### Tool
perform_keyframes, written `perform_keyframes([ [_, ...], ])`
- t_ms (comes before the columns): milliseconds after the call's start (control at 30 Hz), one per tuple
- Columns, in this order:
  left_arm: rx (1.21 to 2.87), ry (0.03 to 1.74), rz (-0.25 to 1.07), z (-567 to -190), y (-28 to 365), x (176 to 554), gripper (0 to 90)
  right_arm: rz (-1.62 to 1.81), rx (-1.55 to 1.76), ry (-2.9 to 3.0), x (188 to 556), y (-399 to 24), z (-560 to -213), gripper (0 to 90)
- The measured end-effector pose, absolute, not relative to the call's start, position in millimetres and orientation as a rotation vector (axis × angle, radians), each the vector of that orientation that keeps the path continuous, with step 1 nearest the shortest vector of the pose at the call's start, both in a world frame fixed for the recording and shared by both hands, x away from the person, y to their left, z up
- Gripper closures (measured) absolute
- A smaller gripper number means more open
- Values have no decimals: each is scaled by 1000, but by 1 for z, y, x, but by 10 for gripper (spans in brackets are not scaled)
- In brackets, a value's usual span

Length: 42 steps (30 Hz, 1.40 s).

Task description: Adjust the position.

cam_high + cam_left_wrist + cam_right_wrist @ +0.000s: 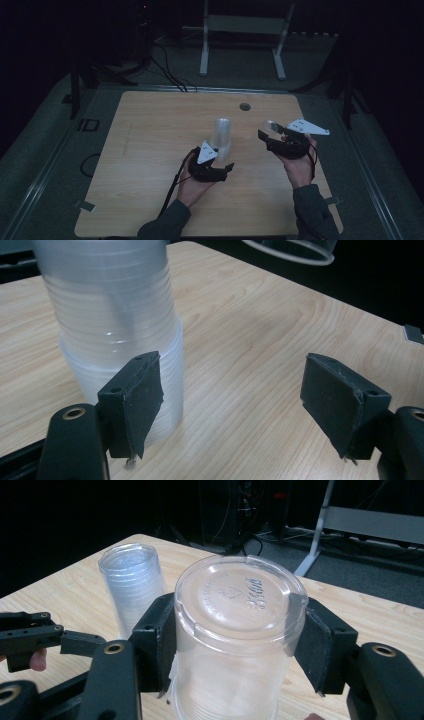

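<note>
An upside-down stack of clear plastic cups (221,134) stands near the middle of the wooden table (150,150). My left gripper (217,162) sits just in front of it, low over the table. In the left gripper view its jaws (235,405) stand open with bare wood between them, and the stack (115,315) rises just outside and behind the left pad (137,397). To the right, my right gripper (270,135) is shut on a single clear cup (240,630), held bottom-forward above the table. The stack (132,585) shows beyond it to the left.
A small round grommet hole (244,106) lies near the table's far edge. Behind the table stand a white metal frame (240,25) and black cables (165,70) on the floor. The room around the table is dark.
</note>
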State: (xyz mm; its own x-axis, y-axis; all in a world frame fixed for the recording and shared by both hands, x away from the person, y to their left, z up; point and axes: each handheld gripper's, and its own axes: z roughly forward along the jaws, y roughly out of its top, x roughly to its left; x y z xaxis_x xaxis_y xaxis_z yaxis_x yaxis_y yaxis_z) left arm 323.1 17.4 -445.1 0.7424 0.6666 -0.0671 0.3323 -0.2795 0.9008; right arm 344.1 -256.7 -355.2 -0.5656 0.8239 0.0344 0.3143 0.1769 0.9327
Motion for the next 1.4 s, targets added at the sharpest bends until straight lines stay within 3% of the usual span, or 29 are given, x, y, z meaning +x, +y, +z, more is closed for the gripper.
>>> perform_keyframes([
  [1400,1877,600,399,-435,-5,326,245,1563,1226,1989,333,-262,-390,399],
])
